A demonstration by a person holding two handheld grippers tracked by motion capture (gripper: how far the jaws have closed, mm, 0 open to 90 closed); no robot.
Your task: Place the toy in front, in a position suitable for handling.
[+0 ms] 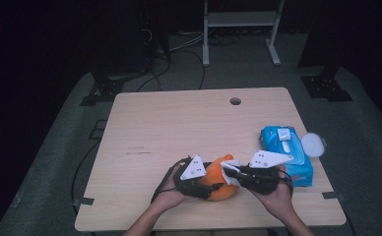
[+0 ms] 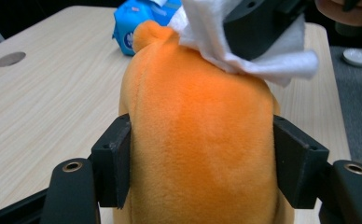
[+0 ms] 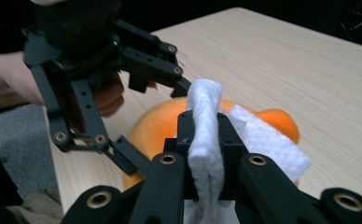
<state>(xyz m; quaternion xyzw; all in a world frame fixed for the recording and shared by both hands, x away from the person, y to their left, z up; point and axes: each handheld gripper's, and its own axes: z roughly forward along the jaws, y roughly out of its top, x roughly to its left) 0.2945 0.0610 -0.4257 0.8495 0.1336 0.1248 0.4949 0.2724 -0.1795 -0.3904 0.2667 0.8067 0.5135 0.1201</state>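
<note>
One orange plush (image 2: 202, 135) pinched by left gripper (image 2: 202, 154); right gripper (image 3: 206, 140) pinching one white wipe (image 3: 205, 135).

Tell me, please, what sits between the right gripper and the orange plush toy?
A white wipe, pinched in the right gripper, lies draped over the orange plush toy. The right gripper view shows it best.

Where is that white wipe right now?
The white wipe is pinched in the right hand-held gripper, resting on the orange plush toy near the table's front edge in the high view.
</note>
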